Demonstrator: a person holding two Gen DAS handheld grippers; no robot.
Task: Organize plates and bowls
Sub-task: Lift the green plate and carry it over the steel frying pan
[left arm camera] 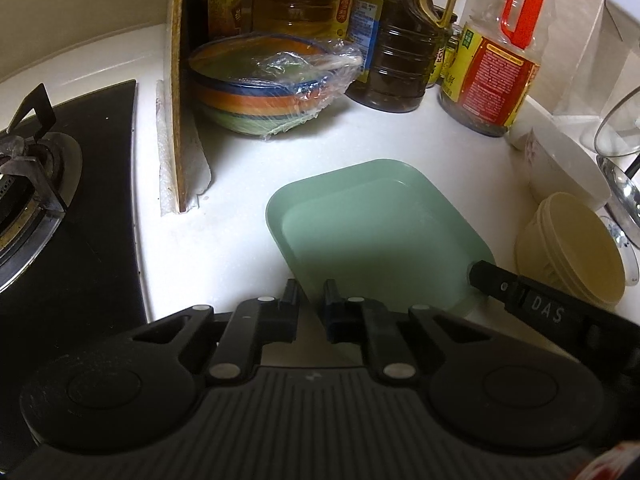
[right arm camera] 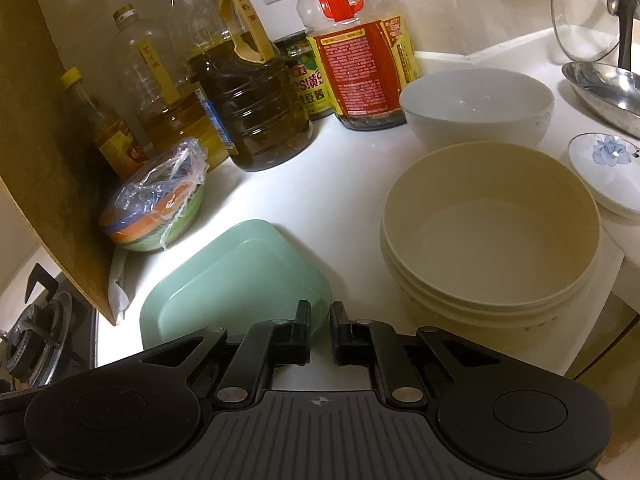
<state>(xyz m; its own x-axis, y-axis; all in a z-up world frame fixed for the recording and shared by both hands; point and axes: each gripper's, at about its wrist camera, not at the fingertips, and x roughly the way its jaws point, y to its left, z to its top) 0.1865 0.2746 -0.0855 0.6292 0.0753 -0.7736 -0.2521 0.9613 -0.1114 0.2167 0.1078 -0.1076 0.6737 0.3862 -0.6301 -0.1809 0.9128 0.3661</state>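
A square green plate [left arm camera: 372, 236] lies flat on the white counter [left arm camera: 224, 248]. My left gripper [left arm camera: 312, 292] sits at its near left edge, jaws nearly closed with a narrow gap, holding nothing. My right gripper [right arm camera: 320, 314] hovers at the plate's [right arm camera: 236, 280] near right corner, jaws also almost closed and empty; one of its fingers [left arm camera: 492, 280] shows in the left wrist view. A stack of cream bowls [right arm camera: 492, 236] stands right of the plate, also in the left wrist view [left arm camera: 572, 248]. A white bowl [right arm camera: 476, 104] sits behind it. A striped bowl under plastic wrap [left arm camera: 268, 84] is at the back left.
Oil and sauce bottles [right arm camera: 256, 96] line the back wall. A wooden board [left arm camera: 178, 80] stands upright between the counter and the gas stove [left arm camera: 36, 200]. A flower-patterned dish [right arm camera: 608, 168], a steel pan [right arm camera: 608, 92] and a glass lid [right arm camera: 588, 12] are at the far right.
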